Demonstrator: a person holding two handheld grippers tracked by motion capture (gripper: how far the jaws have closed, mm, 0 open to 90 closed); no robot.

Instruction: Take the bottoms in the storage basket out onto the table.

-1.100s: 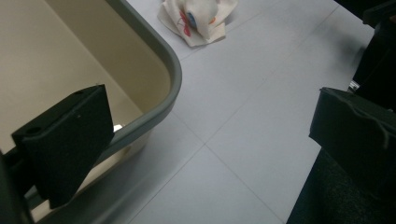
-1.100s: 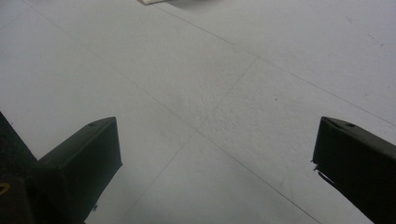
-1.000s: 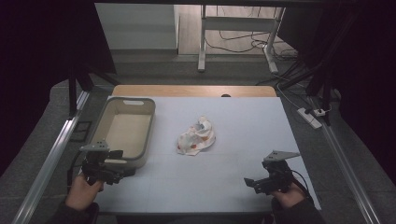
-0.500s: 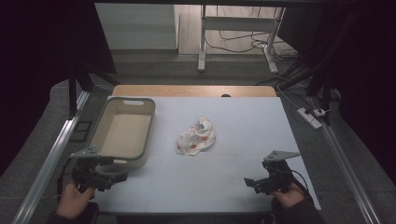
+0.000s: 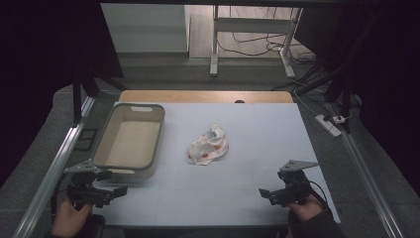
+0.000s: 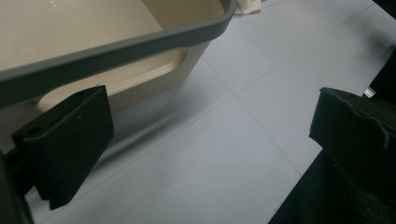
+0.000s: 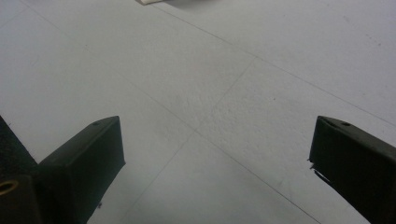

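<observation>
While tongs point(image 5: 270, 194) idle, cloth point(image 5: 209, 145) lies well beyond.

Cut off at the top edge of the left gripper view: the beige bin point(image 6: 116, 42), just ahead of the left gripper point(image 6: 210, 140), with its far end out of sight. A tiny corner of the crumpled cloth point(image 6: 247, 5) past the bin, the rest cut away. Same in the right gripper view: a small pale scrap of cloth point(image 7: 161, 2) far ahead of the right gripper point(image 7: 215, 158). Too small in the high view to read the print on the cloth point(image 5: 209, 145).
</observation>
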